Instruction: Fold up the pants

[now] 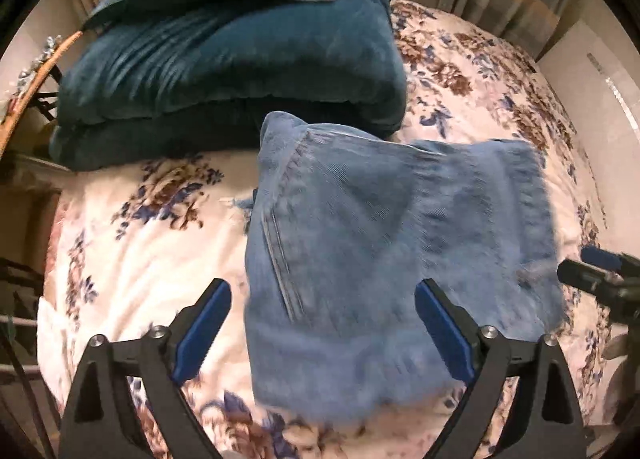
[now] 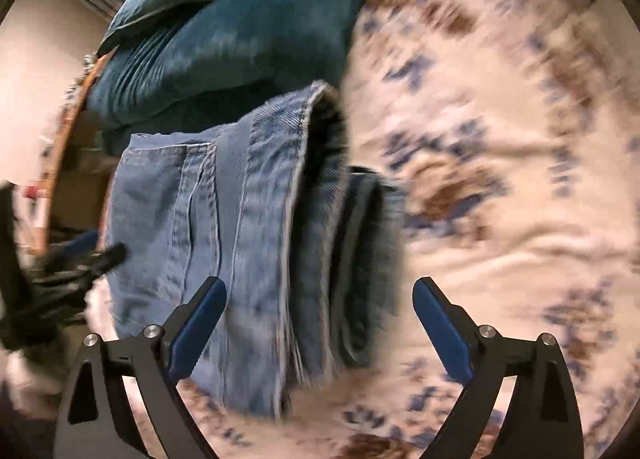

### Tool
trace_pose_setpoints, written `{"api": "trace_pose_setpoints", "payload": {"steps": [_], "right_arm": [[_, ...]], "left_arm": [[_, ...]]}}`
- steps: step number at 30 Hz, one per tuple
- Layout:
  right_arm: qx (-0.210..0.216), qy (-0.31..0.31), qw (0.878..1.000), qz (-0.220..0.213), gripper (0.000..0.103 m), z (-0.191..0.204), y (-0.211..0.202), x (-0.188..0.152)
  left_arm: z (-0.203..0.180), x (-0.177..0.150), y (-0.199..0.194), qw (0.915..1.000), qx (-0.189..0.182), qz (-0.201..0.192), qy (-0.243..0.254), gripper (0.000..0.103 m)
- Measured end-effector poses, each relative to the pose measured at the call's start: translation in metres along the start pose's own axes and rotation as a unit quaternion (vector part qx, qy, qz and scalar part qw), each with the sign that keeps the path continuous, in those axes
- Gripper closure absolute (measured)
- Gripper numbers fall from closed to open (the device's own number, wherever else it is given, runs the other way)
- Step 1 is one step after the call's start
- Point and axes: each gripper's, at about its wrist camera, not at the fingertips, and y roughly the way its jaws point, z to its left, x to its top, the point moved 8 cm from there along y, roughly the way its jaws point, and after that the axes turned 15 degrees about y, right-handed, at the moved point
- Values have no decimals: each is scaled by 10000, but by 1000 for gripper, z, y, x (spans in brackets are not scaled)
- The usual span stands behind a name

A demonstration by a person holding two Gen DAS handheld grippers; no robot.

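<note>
The folded blue jeans (image 1: 380, 227) lie in a thick stack on the floral bedspread (image 1: 132, 227), their far edge touching a pile of folded teal blankets (image 1: 232, 59). The left gripper (image 1: 323, 323) hangs over the near end of the denim with jaws spread wide, pads clear of the cloth. The right gripper (image 2: 319, 319) is likewise released, jaws wide above the stack's layered side edge, holding nothing.

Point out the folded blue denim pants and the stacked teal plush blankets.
Folded blue denim pants (image 1: 360, 227), left wrist view, on the top layer's middle.
Stacked teal plush blankets (image 1: 224, 59), left wrist view, on the middle blanket's face.
</note>
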Motion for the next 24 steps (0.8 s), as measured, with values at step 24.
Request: {"api": "trace_pose_setpoints", "payload": {"steps": [24], "right_arm": [[-514, -170, 9747, -2169, 6, 7, -326, -201]], "left_arm": [[-84, -127, -304, 9864, 843, -1403, -120, 3]]}}
